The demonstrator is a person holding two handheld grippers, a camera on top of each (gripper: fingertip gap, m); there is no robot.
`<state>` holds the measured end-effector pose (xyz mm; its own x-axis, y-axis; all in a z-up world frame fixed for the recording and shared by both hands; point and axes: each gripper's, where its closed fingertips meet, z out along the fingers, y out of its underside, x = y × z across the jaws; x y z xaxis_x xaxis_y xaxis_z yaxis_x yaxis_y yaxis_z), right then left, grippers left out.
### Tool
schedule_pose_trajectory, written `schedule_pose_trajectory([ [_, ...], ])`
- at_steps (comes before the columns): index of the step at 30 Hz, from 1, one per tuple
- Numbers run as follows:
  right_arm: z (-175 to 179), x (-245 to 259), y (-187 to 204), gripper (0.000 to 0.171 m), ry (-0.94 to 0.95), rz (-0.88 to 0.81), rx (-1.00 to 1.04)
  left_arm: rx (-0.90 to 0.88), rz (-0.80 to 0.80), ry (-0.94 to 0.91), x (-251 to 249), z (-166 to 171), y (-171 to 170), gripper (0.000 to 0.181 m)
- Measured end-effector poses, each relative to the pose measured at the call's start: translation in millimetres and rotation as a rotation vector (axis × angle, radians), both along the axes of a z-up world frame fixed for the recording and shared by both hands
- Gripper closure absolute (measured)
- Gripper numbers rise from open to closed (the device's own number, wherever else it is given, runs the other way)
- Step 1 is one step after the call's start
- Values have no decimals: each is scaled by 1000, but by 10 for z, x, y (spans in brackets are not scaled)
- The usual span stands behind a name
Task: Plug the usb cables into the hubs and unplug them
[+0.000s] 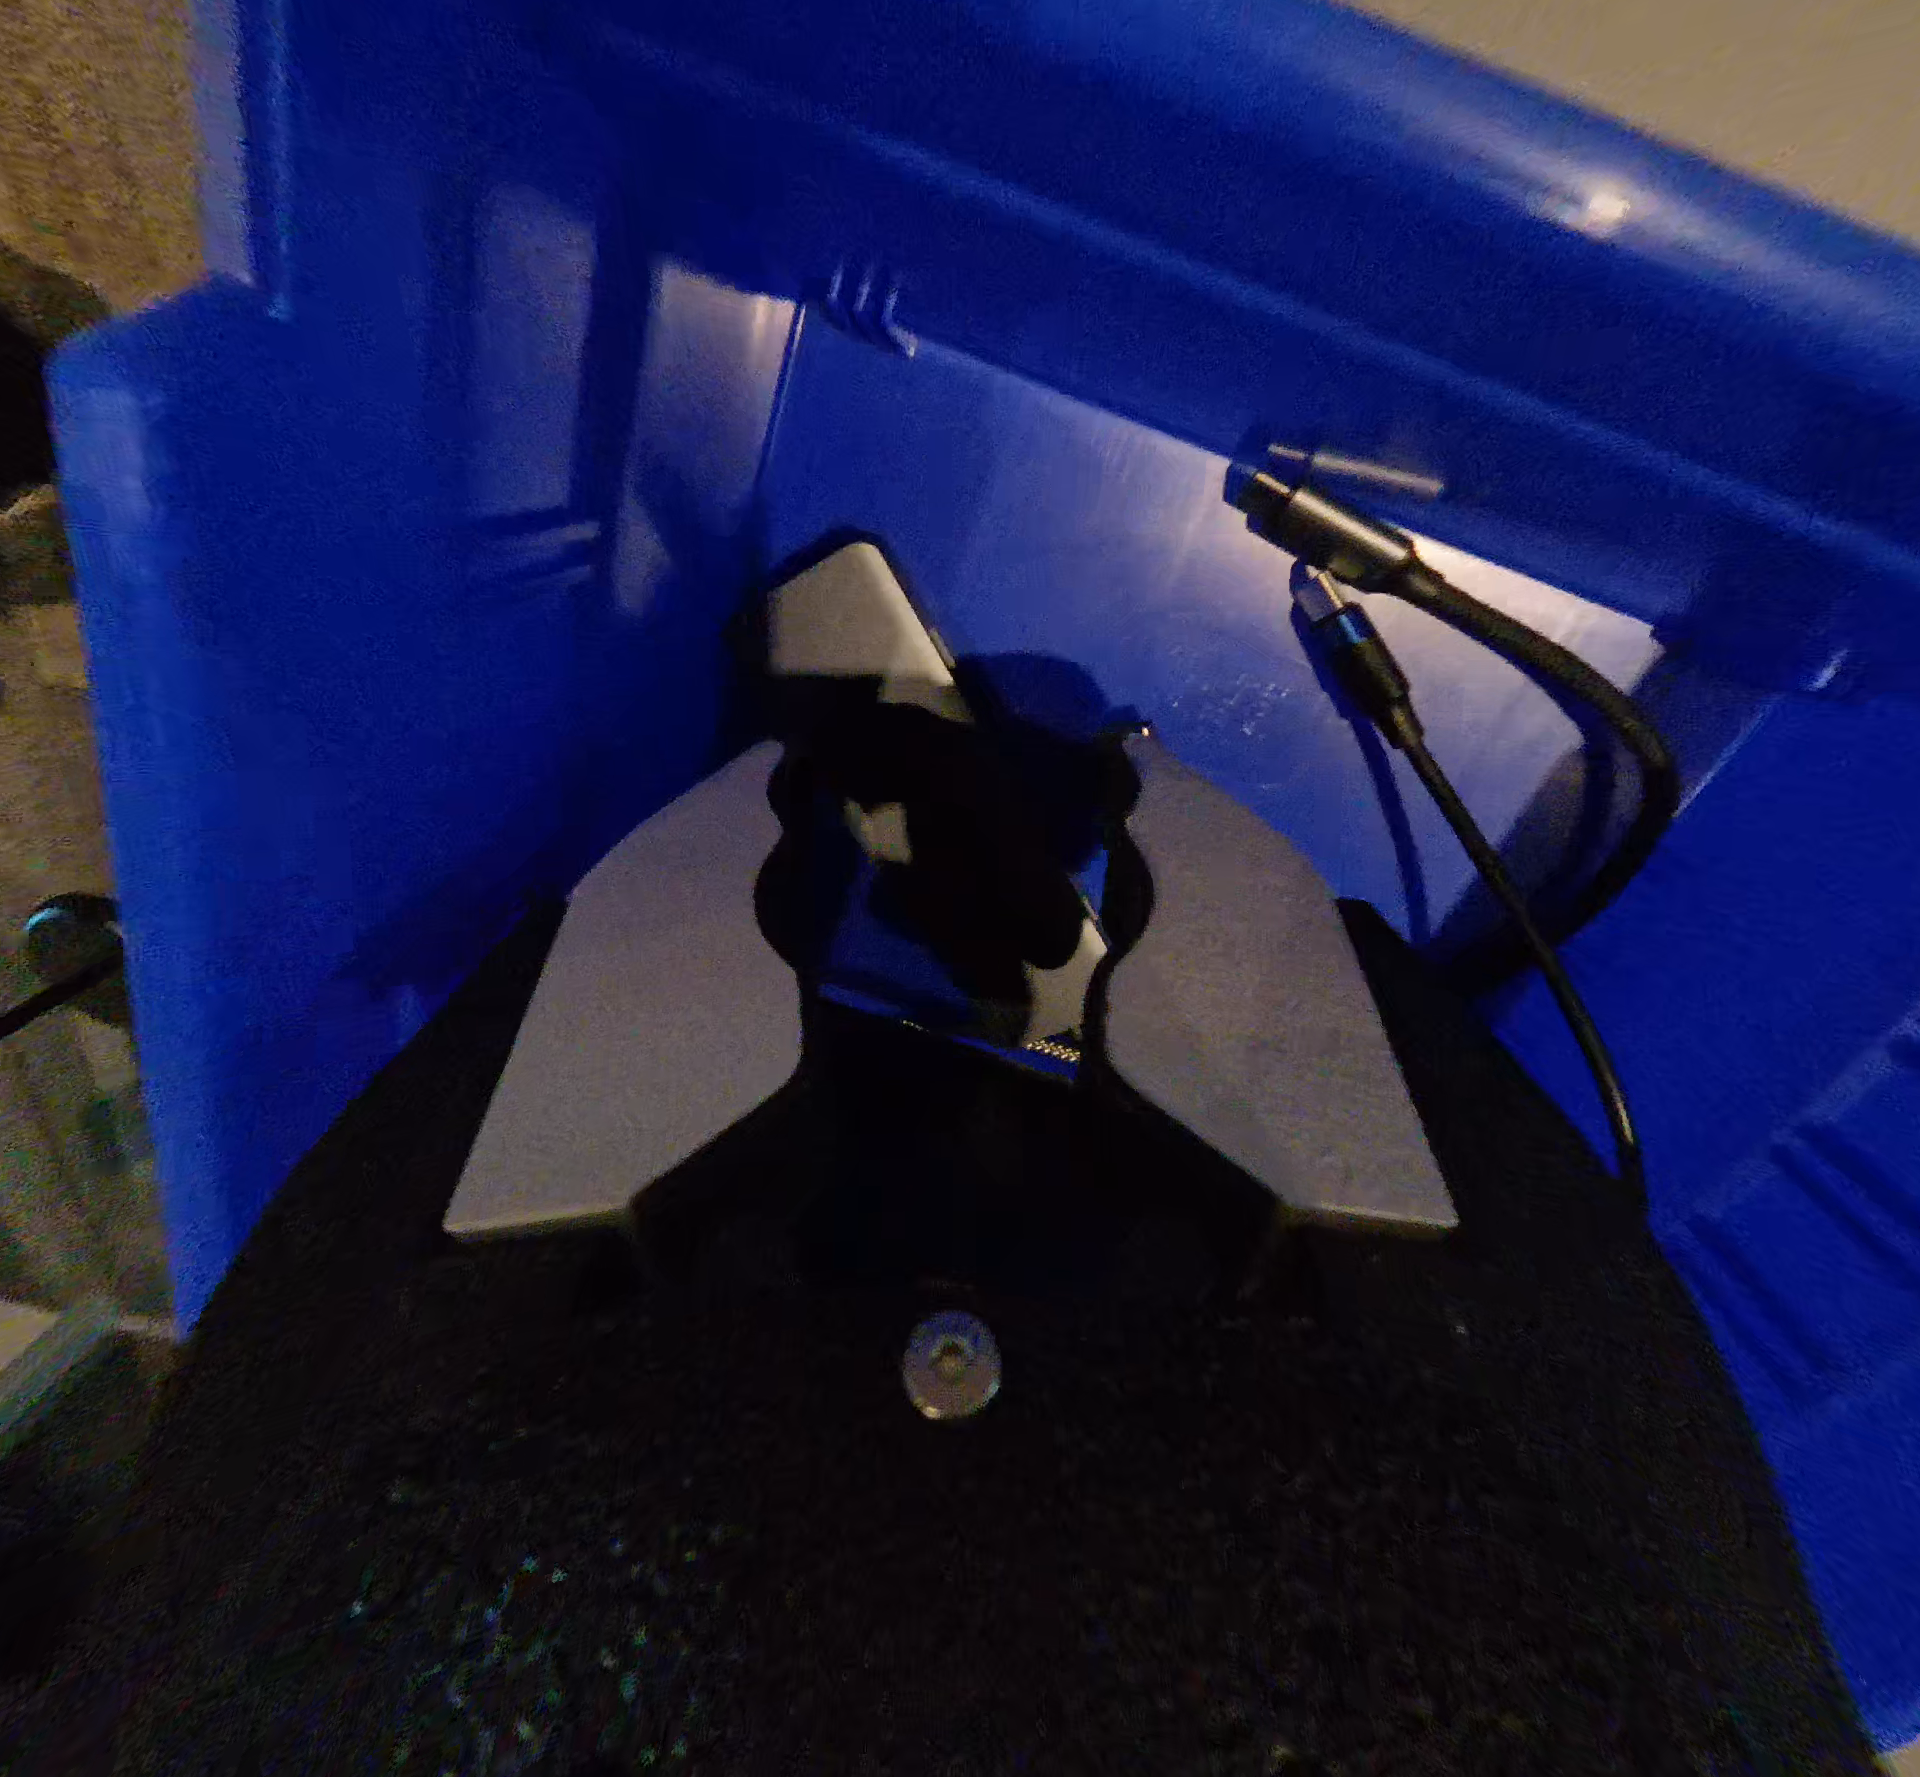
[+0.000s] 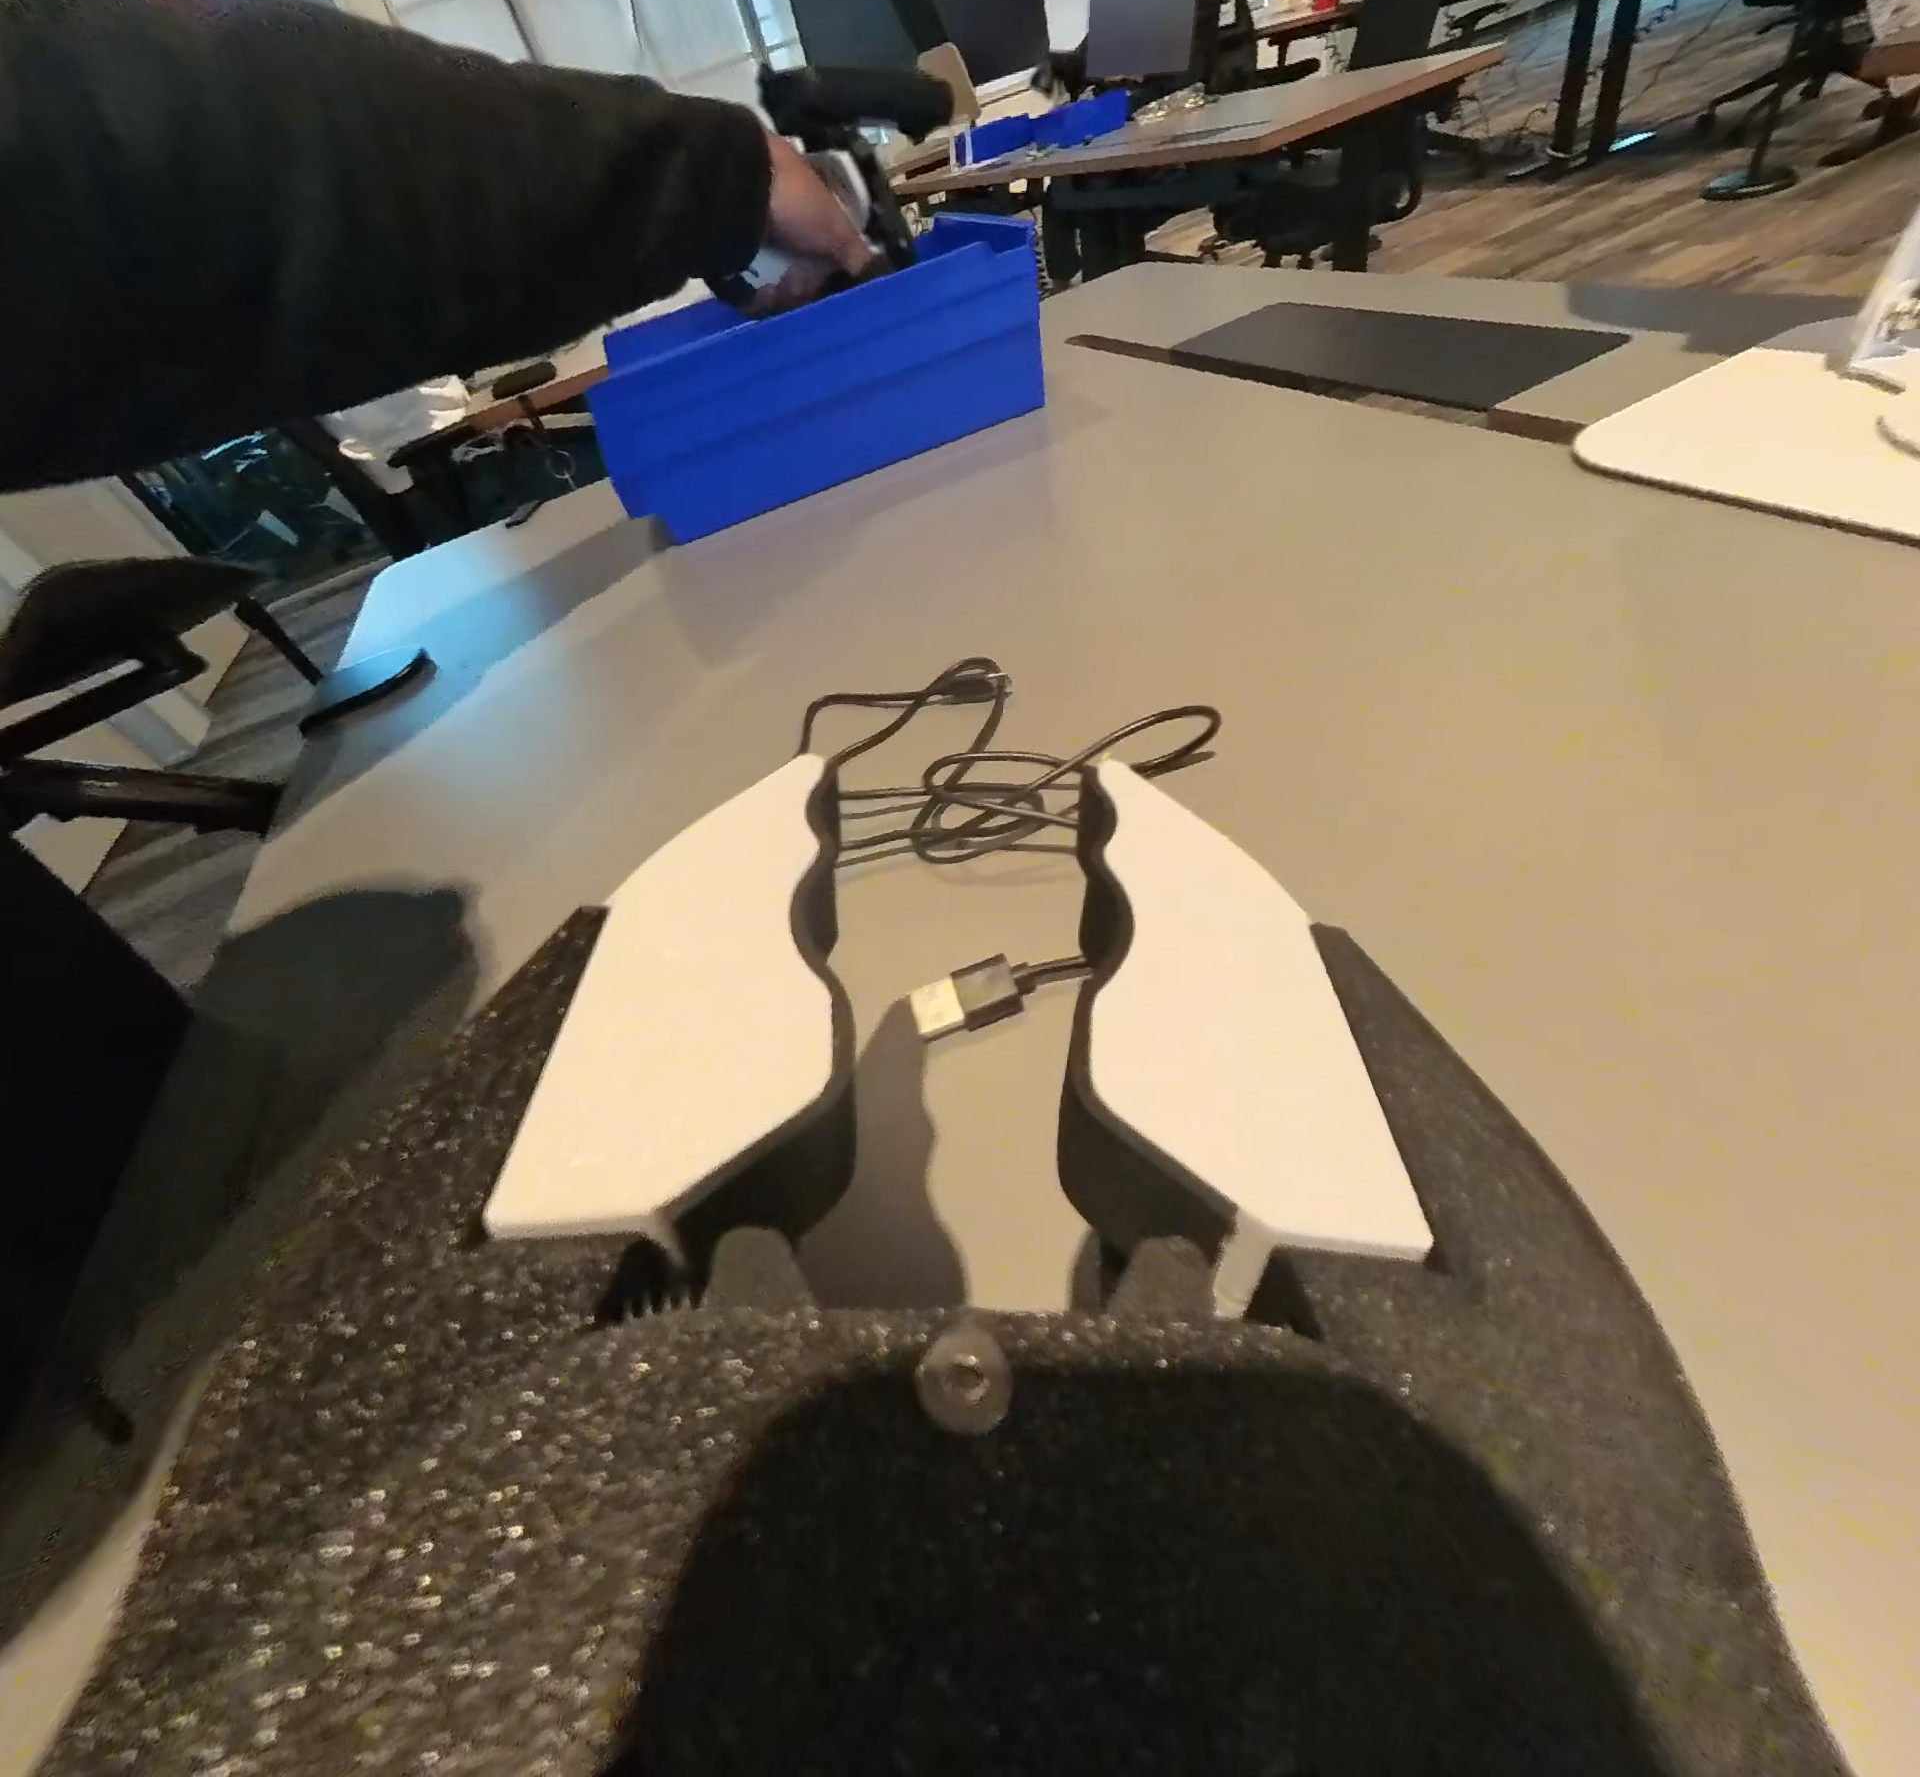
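In the left wrist view my left gripper (image 1: 956,792) is down inside a blue bin (image 1: 436,584). Its fingers stand apart on either side of a grey hub (image 1: 852,626) with a dark cable bundle (image 1: 966,813) on it; a strip of blue shows between the left finger and the hub. Two black cable plugs (image 1: 1340,532) lean on the bin's far wall. In the right wrist view my right gripper (image 2: 956,792) is open and low over the grey table (image 2: 1455,792). A black USB plug (image 2: 961,1000) lies between its fingers, with its coiled cable (image 2: 987,792) at the fingertips.
The blue bin (image 2: 831,397) stands at the table's far left, with a person's sleeve (image 2: 312,221) and hand reaching into it. A dark mat (image 2: 1403,356) and a white board (image 2: 1766,439) lie at the far right. Chairs and desks stand beyond.
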<state>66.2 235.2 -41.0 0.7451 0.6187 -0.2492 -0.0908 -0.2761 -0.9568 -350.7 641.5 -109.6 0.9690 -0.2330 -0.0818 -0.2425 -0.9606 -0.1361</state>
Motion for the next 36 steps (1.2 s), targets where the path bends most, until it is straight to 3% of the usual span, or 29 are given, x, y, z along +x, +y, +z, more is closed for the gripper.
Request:
schedule_pose_trajectory([
  [6, -5, -42, -102, 127, -7, 30, 0, -25, 71, 104, -104, -11, 3, 127],
  [11, -17, -52, -158, 127, -15, 45, -6, -63, 141, 49, -109, -66, -2, 133],
  [16, -28, -69, -173, 127, -28, 54, -7, -140, 126, 49, -119, -133, -65, 142],
  [26, -30, -65, -167, 127, -27, 51, -9, -103, 32, 23, -95, -111, -30, 142],
  [30, -19, -41, -155, 127, -5, 46, -14, 22, -45, 109, -78, 137, 98, 142],
  [36, -15, -52, -165, 127, -22, 45, 0, 281, -161, 284, -6, 959, 235, 143],
])
